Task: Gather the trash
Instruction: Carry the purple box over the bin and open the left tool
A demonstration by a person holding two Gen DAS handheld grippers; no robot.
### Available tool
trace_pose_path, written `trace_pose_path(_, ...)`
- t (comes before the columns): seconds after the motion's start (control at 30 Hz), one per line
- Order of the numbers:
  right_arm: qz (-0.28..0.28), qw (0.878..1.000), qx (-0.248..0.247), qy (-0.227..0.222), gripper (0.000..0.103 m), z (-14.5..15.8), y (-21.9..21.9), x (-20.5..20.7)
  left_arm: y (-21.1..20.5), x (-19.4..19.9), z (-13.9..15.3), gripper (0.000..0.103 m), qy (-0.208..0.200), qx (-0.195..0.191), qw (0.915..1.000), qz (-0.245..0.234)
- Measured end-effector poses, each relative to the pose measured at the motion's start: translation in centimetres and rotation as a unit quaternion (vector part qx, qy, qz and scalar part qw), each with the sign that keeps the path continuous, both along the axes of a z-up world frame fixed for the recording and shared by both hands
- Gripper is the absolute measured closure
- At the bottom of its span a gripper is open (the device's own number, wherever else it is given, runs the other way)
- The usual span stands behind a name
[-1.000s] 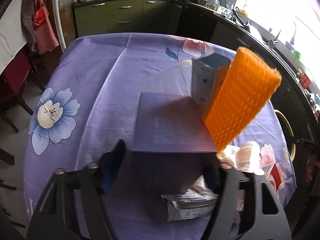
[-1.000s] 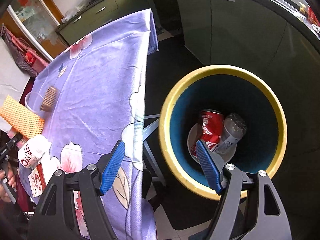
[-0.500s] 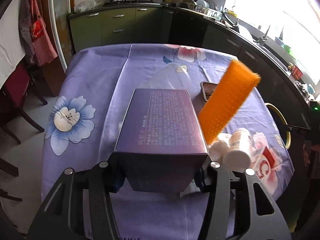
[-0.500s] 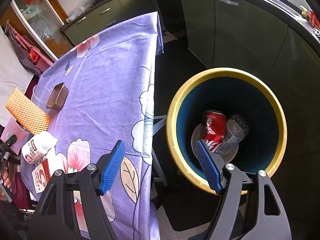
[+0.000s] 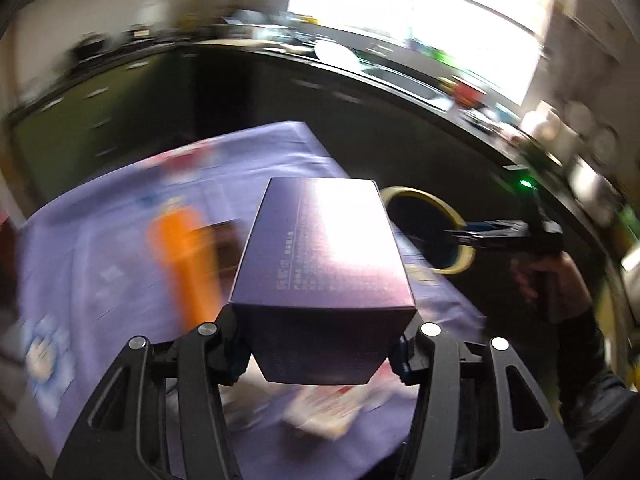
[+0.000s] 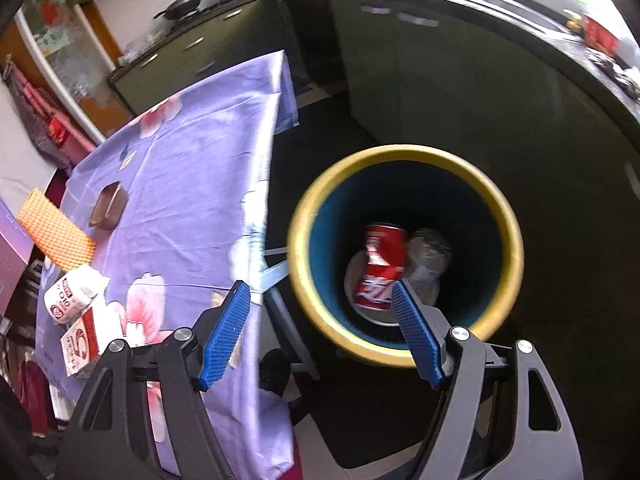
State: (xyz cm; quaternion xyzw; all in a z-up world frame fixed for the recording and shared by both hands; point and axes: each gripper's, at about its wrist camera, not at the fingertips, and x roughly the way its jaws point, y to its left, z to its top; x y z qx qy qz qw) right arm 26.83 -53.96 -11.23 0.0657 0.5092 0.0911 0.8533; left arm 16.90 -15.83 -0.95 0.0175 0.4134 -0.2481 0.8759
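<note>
Your left tongs [image 5: 322, 354] grip the purple box [image 5: 322, 256] tight at its near end and hold it up above the tabletop [image 5: 100, 264]. Your right tongs [image 6: 322, 332] are wide apart with nothing in them, right over the yellow bin [image 6: 404, 354]. The bin stands on the floor, just past the tabletop's right edge. A red can [image 6: 380, 266] lies inside it. You are carrying the box to the bin. Next, I think, bring it over the bin's mouth, then let go.

Bright window [image 5: 420, 28] at upper right, dark green cabinets [image 6: 400, 72] along the walls, floral purple tablecloth [image 6: 192, 152] at centre left, dark floor [image 6: 320, 128]
</note>
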Motion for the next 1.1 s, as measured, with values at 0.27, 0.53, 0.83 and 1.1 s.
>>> trace_pose_path(0.27, -0.049, 0.999, -0.003, 0.0, 0.03, 0.1, -4.9, -1.8, -14.9, 5.9, -2.4, 0.051, 0.031, 0.017, 0.9911, -0.128)
trace_pose_path(0.53, -0.082, 0.997, -0.017, 0.002, 0.028, 0.2, -7.3, -3.5, -24.8, 10.8, -7.7, 0.05, 0.074, 0.042, 0.9859, -0.144)
trace_pose_path(0.83, -0.092, 0.995, -0.028, 0.007, 0.028, 0.4, -7.9, -5.1, -23.5, 11.2, -6.6, 0.038, 0.057, 0.023, 0.9905, -0.123)
trace_pose_path(1.1, -0.033, 0.999, -0.034, 0.001, 0.028, 0.7, -2.3, -4.3, -11.3, 3.8, 0.2, 0.029, -0.014, -0.033, 0.9946, -0.098)
